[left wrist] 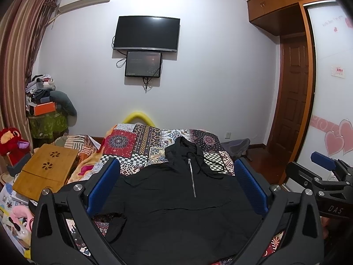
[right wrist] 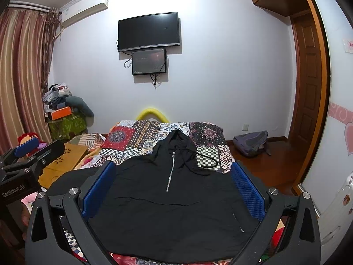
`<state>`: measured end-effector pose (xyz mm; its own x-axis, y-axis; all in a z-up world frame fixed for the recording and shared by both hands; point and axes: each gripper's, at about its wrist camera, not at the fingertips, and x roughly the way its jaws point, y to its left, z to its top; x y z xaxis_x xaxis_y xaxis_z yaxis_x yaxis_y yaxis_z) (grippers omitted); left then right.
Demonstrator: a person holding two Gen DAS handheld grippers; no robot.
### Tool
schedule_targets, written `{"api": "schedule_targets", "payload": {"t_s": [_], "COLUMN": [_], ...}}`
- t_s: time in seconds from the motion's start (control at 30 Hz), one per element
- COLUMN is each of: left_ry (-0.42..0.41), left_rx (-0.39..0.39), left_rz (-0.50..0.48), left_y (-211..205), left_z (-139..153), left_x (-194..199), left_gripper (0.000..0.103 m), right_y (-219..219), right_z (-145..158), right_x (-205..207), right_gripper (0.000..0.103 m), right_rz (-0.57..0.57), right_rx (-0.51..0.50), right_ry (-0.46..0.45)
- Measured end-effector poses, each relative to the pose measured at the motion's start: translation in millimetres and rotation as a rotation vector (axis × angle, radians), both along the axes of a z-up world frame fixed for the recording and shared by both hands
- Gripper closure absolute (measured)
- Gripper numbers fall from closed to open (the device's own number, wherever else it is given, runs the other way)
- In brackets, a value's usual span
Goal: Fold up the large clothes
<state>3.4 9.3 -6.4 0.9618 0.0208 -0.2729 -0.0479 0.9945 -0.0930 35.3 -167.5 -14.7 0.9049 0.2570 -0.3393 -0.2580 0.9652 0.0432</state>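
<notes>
Left gripper [left wrist: 176, 183]: wide, empty, lower frame.
Right gripper [right wrist: 173, 186]: wide, empty.
Black hoodie [right wrist: 167, 209]: spread flat, centre frame, unfolded.
Progress: folding apparently unstarted.

Light: even indoor, moderately bright, brightest on the wall [right wrist: 209, 84] above the TV [right wrist: 149, 31] | Glare: faint sheen on that screen | Shadows: soft, short | Detail: black hoodie [right wrist: 167, 207] folds nearly lost (underexposed) | Distortion: strong fisheye bowing, dark vignette corners | Focus: sharp, no motion blur
</notes>
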Motion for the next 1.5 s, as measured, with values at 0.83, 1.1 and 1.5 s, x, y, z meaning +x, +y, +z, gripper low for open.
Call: {"api": "schedule_targets", "payload": {"t_s": [0.83,1.1,1.5], "left_ry": [0.006,0.008,0.009], "left_rx": [0.006,0.004,0.009], "left_rz": [-0.008,-0.006,-0.002], "left_y": [-2.3,-1.7,-1.1], "left_z": [2.5,1.5,-1.4], "left_x": [0.5,0.6,0.7], "left_gripper": [0.0,0.0,0.0], "right_y": [-4.8,-5.2,-6.7], "right_z": [2.8,3.2,3.7], "right_x": [-0.7,-0.1,0.4], "right_gripper": [0.0,0.0,0.0], "right_rz": [-0.001,-0.001,-0.007], "right_rx": [0.007,0.009,0.02], "right_ry": [0.002,0.007,0.016]}}
